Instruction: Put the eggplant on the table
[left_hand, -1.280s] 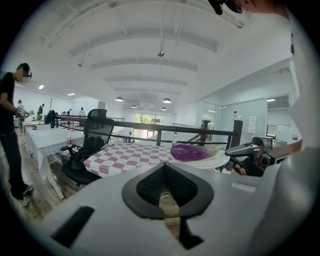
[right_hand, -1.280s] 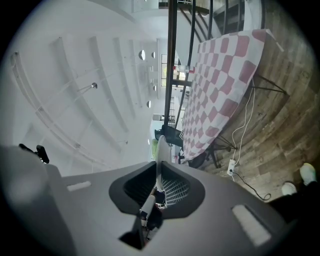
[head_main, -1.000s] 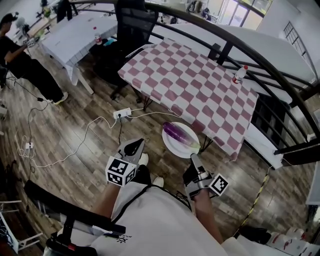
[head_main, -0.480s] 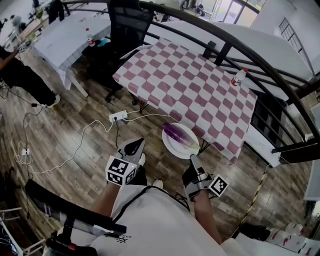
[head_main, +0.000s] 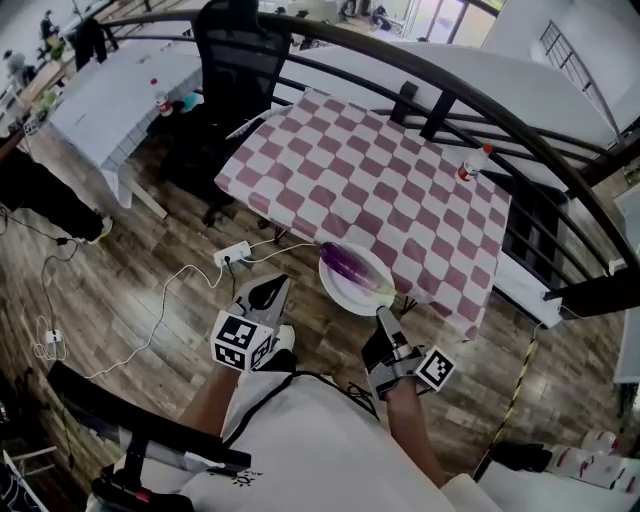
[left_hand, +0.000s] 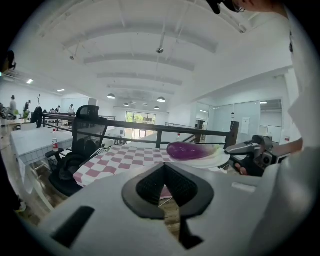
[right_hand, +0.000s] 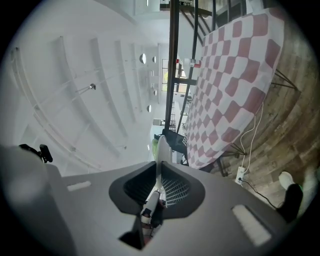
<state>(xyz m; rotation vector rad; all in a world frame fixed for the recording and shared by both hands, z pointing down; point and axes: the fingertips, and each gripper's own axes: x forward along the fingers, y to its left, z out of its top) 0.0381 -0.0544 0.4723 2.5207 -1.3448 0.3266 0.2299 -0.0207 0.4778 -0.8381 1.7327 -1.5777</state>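
Your right gripper (head_main: 383, 316) is clenched on the rim of the white plate (head_main: 338, 290). Its own view shows that plate only edge-on, so the eggplant (head_main: 352, 266) is hidden there. From the head view the eggplant lies on the plate, held above the floor at the near edge of the checked table (head_main: 400, 190). Your left gripper (head_main: 268, 292) has its jaws together on nothing. Compared with a second ago, the table edge sits closer to the plate, and the person at far left is nearly out of frame.
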